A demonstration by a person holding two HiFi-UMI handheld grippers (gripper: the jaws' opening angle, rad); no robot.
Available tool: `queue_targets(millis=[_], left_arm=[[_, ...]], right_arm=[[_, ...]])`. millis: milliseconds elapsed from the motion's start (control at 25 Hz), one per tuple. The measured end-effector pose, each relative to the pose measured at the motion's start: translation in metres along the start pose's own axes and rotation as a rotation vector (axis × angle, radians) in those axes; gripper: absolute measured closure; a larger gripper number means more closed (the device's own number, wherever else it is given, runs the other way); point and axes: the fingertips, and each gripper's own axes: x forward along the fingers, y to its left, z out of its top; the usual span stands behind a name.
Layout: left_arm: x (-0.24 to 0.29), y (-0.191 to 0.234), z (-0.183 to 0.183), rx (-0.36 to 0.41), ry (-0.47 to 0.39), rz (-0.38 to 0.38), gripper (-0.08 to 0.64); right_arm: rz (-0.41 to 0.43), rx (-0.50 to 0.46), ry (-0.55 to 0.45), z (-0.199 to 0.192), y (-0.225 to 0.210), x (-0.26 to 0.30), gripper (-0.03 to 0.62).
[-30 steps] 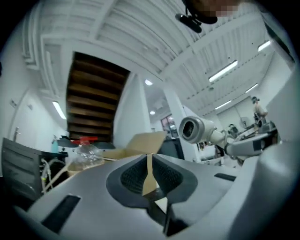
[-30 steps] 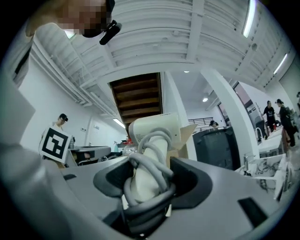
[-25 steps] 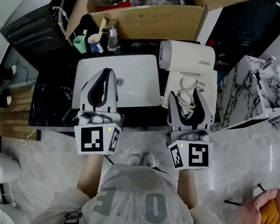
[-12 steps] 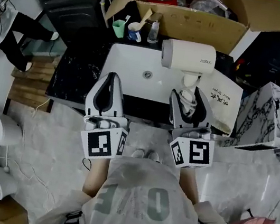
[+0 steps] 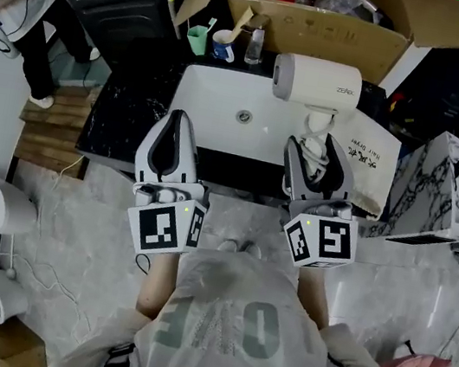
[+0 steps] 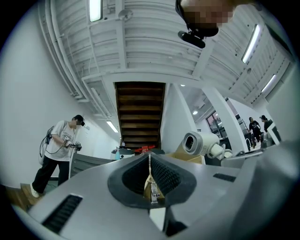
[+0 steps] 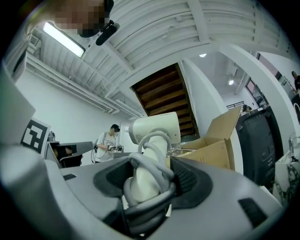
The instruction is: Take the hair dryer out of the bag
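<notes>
The hair dryer (image 5: 316, 81) is pinched by its cord-wrapped handle in the fingers of the right gripper (image 5: 317, 145), held clear of the bag (image 5: 370, 172) as though freed, while the fingers of the left gripper (image 5: 177, 116) are pressed together, unneeded.

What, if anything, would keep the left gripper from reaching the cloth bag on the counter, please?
Probably not reachable directly: the right gripper, clamped on the hair dryer, sits between the shut left gripper and the bag. It would have to cross over.
</notes>
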Motion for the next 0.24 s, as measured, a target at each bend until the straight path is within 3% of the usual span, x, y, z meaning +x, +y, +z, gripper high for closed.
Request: queue_targets(millis=[240], left_arm=[[0.0040, -0.0015, -0.0021, 0.006, -0.001, -0.005, 0.523]], right_arm=[[-0.004, 0.005, -0.001, -0.0023, -0.0037, -0.0001, 0.336]])
